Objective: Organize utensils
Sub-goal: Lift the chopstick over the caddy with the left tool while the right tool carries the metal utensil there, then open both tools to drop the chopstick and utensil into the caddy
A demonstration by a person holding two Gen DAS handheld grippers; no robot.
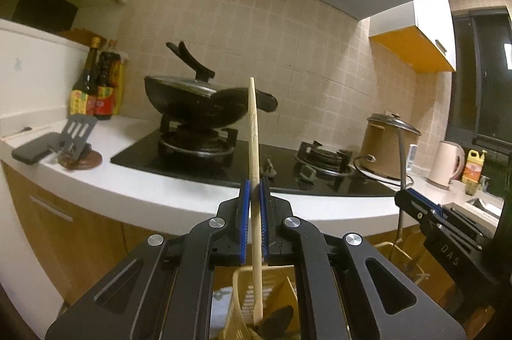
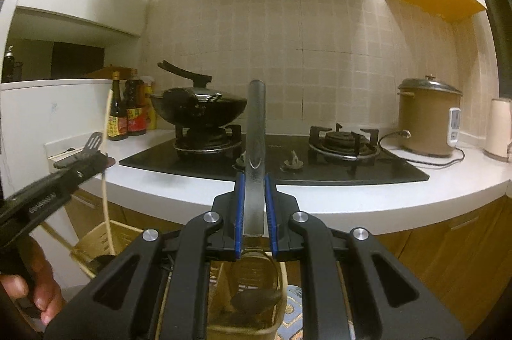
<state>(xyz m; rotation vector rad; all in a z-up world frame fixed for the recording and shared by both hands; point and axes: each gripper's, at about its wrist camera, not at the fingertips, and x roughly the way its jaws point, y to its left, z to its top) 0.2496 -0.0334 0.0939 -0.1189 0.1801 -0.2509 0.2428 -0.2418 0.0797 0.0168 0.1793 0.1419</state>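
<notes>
My left gripper (image 1: 255, 183) is shut on a pale wooden stick (image 1: 254, 132) that stands upright. Its lower end reaches down into a beige slotted utensil holder (image 1: 236, 282) under the gripper, beside a dark spoon head (image 1: 278, 320). My right gripper (image 2: 255, 180) is shut on the flat metal handle (image 2: 256, 122) of a ladle, also upright. The ladle's dark bowl (image 2: 256, 298) hangs inside the beige holder (image 2: 283, 282). Each gripper shows in the other's view: the right gripper (image 1: 412, 199) at the right edge, the left gripper (image 2: 86, 162) at the left, with a hand (image 2: 32, 292) on its grip.
The white counter edge (image 2: 320, 205) runs just ahead of both grippers. On the counter are a black hob (image 2: 352, 170), a lidded wok (image 2: 198, 109), sauce bottles (image 2: 128, 113), a slotted spatula (image 1: 78, 129) on a stand, a phone (image 1: 32, 151), a rice cooker (image 2: 428, 116) and a kettle (image 1: 446, 161).
</notes>
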